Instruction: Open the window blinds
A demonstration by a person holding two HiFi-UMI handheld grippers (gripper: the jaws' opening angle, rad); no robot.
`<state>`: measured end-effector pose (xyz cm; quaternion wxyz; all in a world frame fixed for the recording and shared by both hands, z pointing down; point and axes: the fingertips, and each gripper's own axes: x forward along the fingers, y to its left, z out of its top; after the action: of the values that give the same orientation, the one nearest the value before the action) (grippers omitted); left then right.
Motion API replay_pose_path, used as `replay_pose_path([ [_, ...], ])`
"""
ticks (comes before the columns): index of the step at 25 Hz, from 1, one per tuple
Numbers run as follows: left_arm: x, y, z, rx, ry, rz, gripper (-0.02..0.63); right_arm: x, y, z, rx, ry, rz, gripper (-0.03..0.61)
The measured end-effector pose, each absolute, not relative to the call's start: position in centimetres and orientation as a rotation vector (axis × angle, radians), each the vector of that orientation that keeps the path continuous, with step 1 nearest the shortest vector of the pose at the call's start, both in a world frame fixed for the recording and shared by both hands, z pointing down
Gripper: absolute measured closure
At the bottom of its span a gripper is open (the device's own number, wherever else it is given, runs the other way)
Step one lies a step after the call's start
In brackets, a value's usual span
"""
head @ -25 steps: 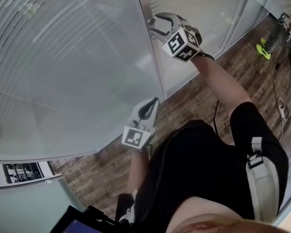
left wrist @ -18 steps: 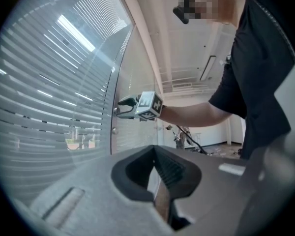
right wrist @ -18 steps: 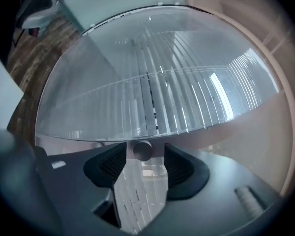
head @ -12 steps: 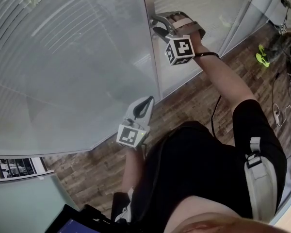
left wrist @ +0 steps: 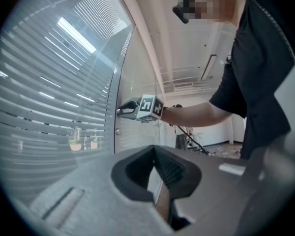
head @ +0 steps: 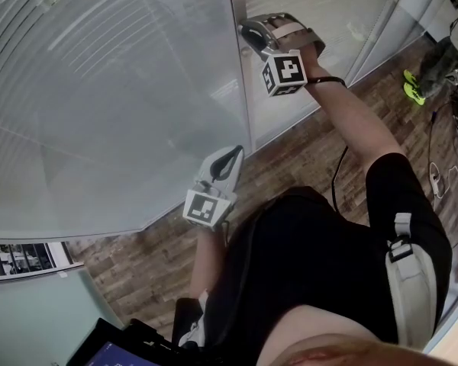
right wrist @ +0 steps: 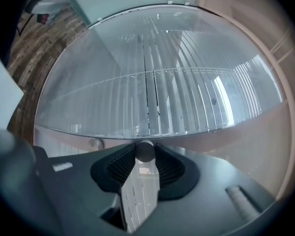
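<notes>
Slatted blinds point(head: 99, 75) hang shut behind the glass panels, either side of a pale upright frame post point(head: 240, 75). My right gripper point(head: 248, 30) is raised against that post. In the right gripper view its jaws have just been closing, and they pinch a small round grey knob point(right wrist: 146, 150) between the pads, with the blinds point(right wrist: 152, 97) beyond. The left gripper view shows the right gripper point(left wrist: 122, 110) at the post from the side. My left gripper point(head: 230, 157) hangs lower, pointing at the glass, jaws together and holding nothing.
A second small knob point(right wrist: 95, 143) sits on the frame just left of the gripped one. Wood floor point(head: 305, 158) runs along the glass. Another person with green shoes point(head: 414, 78) stands far right, beside cables point(head: 443, 166). A dark screen point(head: 114, 349) is at the bottom left.
My right gripper has rolled at the wrist, turning its marker cube toward me, and its jaws have closed onto the knob. The left gripper has stayed put.
</notes>
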<state>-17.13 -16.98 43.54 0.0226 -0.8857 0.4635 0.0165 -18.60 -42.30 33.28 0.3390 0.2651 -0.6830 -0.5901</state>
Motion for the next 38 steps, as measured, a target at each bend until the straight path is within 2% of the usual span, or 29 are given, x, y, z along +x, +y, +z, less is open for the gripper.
replay_pose_path([
  [7, -16.9, -16.9, 43.3, -2.753, 1.437, 0.031, 0.612, -18.7, -42.5, 33.1, 0.735, -1.893, -1.445, 0.454],
  [16, -17.2, -16.9, 43.3, -2.750, 1.445, 0.013, 0.612, -18.8, -42.7, 32.7, 0.829, -2.168, -1.170, 0.454],
  [38, -17.6, -16.6, 43.8, -2.744, 1.466, 0.019, 0.612, -18.0, -44.7, 32.9, 1.062, -2.862, -0.062, 0.453],
])
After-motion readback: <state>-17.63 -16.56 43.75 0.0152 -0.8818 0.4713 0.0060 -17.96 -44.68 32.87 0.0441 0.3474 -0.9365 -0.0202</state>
